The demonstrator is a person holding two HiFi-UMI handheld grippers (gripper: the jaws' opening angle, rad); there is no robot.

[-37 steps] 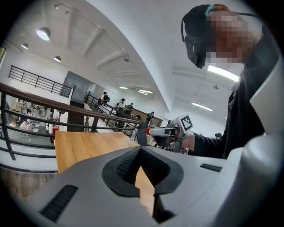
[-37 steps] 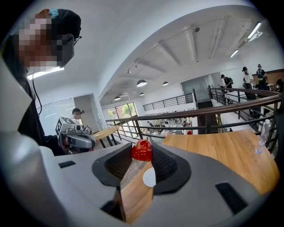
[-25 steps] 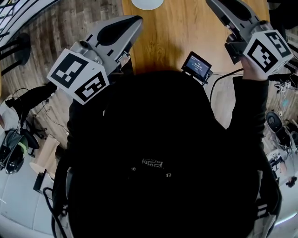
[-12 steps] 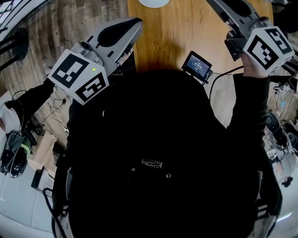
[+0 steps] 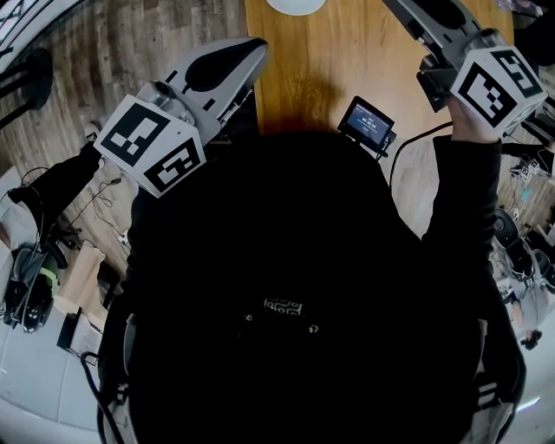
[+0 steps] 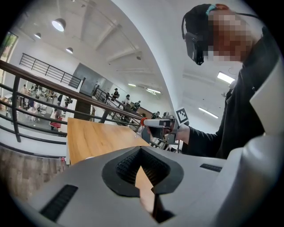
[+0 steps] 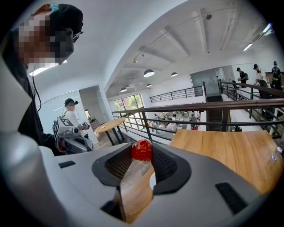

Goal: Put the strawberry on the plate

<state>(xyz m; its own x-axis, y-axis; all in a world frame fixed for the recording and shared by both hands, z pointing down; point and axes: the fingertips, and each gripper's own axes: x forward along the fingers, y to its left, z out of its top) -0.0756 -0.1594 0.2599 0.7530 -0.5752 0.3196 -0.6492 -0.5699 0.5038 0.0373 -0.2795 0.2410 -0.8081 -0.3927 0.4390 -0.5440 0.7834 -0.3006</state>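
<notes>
The strawberry (image 7: 142,150) is red and glossy. It sits pinched between the very tips of the right gripper (image 7: 142,155), whose ribbed black pads press on it from 9 and 3 o'clock with the jaws fairly wide around it. It is held up off the wooden table (image 7: 222,150) and is not on the plate (image 5: 296,5). In the right gripper view a white sliver of that plate shows through the gap below the fruit, at about 5 o'clock from it, lying on the table top. In the head view the plate is a white arc cut off by the frame's edge at 12 o'clock, and the right gripper reaches in from 1 o'clock, its marker cube nearer the person. The left gripper (image 6: 141,150) sits at 10 o'clock in the head view, over the table's left edge and well apart from the plate. Its jaw tips meet with nothing between them. A small screen (image 5: 368,121) stands at the table's near edge, between the two grippers. Beyond the table's far side runs a dark railing (image 7: 199,108).
</notes>
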